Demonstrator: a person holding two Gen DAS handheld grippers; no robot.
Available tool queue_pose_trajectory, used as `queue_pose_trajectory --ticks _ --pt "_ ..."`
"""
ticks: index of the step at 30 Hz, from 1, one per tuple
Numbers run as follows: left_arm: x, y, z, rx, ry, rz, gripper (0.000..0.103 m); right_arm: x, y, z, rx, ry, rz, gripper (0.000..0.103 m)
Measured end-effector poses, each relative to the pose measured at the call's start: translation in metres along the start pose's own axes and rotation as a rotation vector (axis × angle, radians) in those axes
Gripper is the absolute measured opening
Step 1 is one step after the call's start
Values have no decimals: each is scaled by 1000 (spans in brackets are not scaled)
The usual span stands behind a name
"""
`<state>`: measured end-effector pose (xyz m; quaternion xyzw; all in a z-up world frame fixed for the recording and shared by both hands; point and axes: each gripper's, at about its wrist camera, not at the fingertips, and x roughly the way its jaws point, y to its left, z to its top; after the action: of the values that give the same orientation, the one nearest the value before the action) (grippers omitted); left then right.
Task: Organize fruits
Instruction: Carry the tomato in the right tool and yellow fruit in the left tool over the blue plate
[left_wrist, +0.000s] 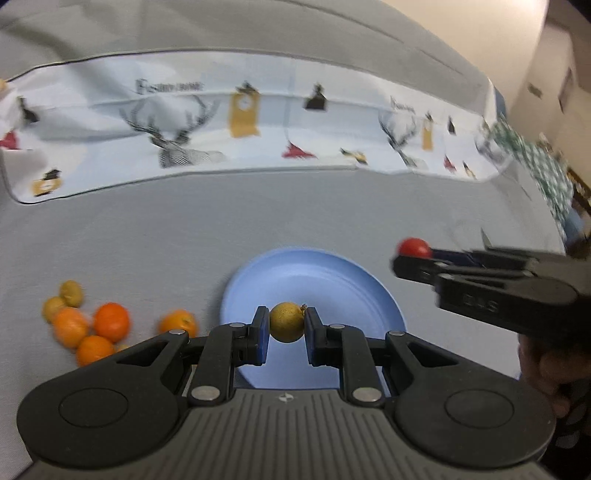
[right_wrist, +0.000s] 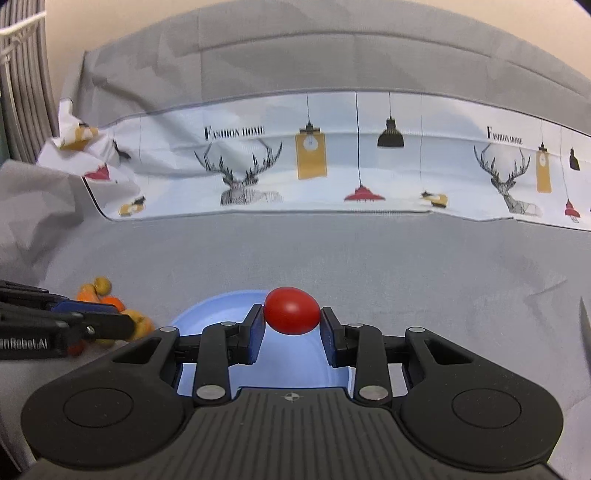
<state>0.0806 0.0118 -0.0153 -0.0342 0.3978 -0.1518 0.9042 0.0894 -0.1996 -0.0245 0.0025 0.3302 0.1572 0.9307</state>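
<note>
The left gripper (left_wrist: 286, 325) is clamping a small round yellow-brown fruit (left_wrist: 286, 322) between its blue pads, and is holding it directly above the near half of the round pale-blue plastic plate (left_wrist: 332, 273). The right gripper (right_wrist: 291, 317) is gripping a smooth red egg-shaped tomato (right_wrist: 291, 311), long axis lying across the jaws, over the same plate's (right_wrist: 207, 314) far rim. Judged from this, the plate is lying straight beneath both loads; the left one is sitting closer to the plate's centre. The loose pile of oranges (left_wrist: 96, 328) and small yellow fruits is lying on the grey cloth (left_wrist: 147, 236) left of the plate, apart from it.
</note>
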Motion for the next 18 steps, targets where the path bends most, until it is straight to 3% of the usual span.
queue_pose_trajectory --ticks 7,18 --pt "32 -23 -9 87 82 -3 21 19 -7 -11 33 119 -25 34" --pt "50 -22 -16 113 154 29 21 29 -1 -16 36 169 -30 34"
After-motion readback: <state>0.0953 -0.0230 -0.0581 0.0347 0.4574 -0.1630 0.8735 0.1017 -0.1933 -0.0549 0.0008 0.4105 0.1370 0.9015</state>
